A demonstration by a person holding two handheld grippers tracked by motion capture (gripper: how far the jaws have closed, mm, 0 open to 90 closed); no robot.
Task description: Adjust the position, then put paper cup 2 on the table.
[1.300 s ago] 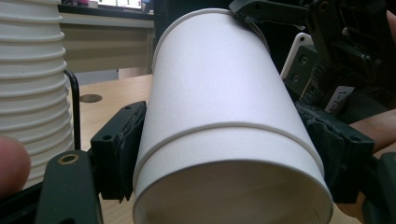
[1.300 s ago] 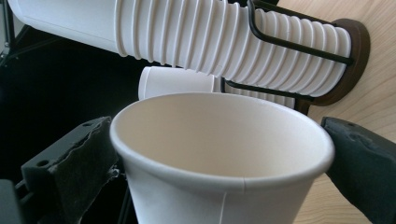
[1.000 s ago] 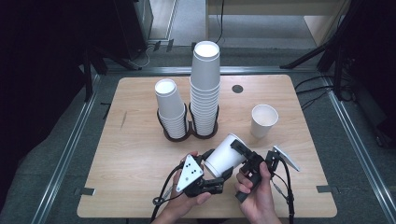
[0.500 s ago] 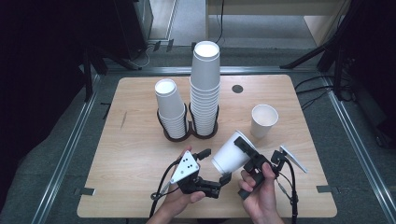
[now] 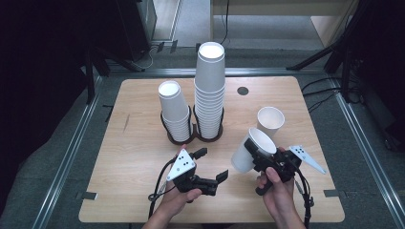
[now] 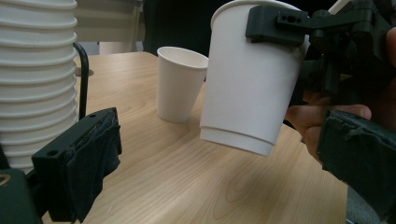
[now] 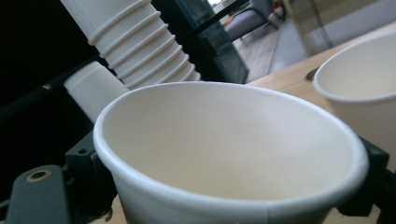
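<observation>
Released from left gripper since the earlier frame; paper cup now carried by right gripper alone, shifted toward the table's right side.

High view: left gripper's jaws spread wide with nothing between them, having just opened, low over the table near its front edge. Right gripper's jaws, having just closed, pinching the paper cup at its rim, cup tilted and clear of the tabletop. Second cup upright just behind it; short stack and tall stack in the black holder farther back.
Left gripper view: own jaws wide apart at both lower corners; paper cup hanging above the wood, clamped near its rim by the other gripper; second cup standing behind.
Right gripper view: paper cup seated between the jaws, mouth open to the camera.
</observation>
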